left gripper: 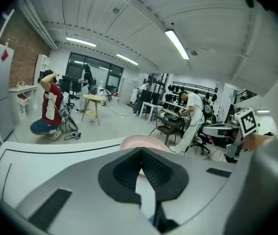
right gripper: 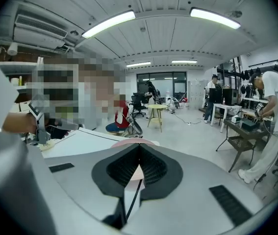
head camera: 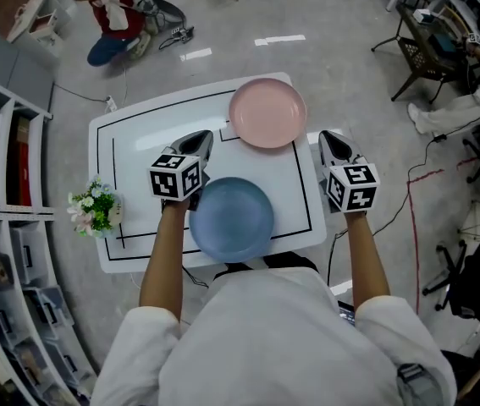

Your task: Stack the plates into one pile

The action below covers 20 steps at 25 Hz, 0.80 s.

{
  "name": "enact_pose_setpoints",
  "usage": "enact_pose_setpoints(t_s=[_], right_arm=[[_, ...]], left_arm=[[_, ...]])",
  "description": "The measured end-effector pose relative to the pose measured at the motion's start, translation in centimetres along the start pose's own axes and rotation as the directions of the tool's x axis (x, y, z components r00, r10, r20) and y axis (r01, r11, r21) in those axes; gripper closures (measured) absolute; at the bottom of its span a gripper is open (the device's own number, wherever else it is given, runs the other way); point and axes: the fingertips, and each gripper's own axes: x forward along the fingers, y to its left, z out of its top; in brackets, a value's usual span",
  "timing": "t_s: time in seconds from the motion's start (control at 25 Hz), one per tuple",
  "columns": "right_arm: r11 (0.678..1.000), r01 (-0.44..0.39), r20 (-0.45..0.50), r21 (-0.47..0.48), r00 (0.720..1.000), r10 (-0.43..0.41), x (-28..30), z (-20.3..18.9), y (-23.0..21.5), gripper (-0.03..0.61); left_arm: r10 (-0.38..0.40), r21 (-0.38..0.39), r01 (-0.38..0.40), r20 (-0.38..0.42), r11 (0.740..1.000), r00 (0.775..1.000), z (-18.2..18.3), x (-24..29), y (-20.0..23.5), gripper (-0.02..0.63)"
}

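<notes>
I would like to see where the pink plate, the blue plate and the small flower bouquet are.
pink plate (head camera: 267,112): head view, centre of its inner surface.
blue plate (head camera: 233,218): head view, centre of its inner surface.
flower bouquet (head camera: 94,208): head view, middle of the bunch.

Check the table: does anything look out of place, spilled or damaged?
Nothing stands out. The pink plate and blue plate lie flat, whole and apart on the white table; nothing is spilled. Only the small flower bunch sits right at its left edge.
</notes>
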Motion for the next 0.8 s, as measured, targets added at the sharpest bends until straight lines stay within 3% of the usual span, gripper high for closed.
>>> enact_pose_setpoints(t_s=[0.36,0.44,0.52,0.68,0.8], right_arm=[[0.994,-0.091,-0.077,0.053,0.993,0.095,10.1,-1.6,-6.9,0.563],[0.99,-0.124,-0.116,0.068,0.984,0.131,12.6,-2.7,-7.6,0.546],[0.984,-0.16,-0.164,0.079,0.971,0.171,14.9,-4.1,-8.0,0.504],[0.98,-0.168,-0.24,0.106,0.952,0.189,18.1,-7.5,-8.5,0.403],[0.966,-0.206,-0.289,0.159,0.925,0.245,19.4,-10.0,-8.1,0.37]], left_arm=[[0.084,-0.036,-0.089,-0.115,0.995,0.99,-1.4,10.9,1.6,0.594],[0.094,-0.077,-0.106,-0.141,0.991,0.985,-2.2,12.6,2.7,0.555],[0.104,-0.11,-0.124,-0.173,0.986,0.979,-3.4,14.2,3.6,0.479],[0.126,-0.096,-0.154,-0.251,0.983,0.96,-6.1,16.2,4.6,0.452],[0.121,-0.15,-0.165,-0.266,0.975,0.956,-7.2,17.1,4.9,0.439]])
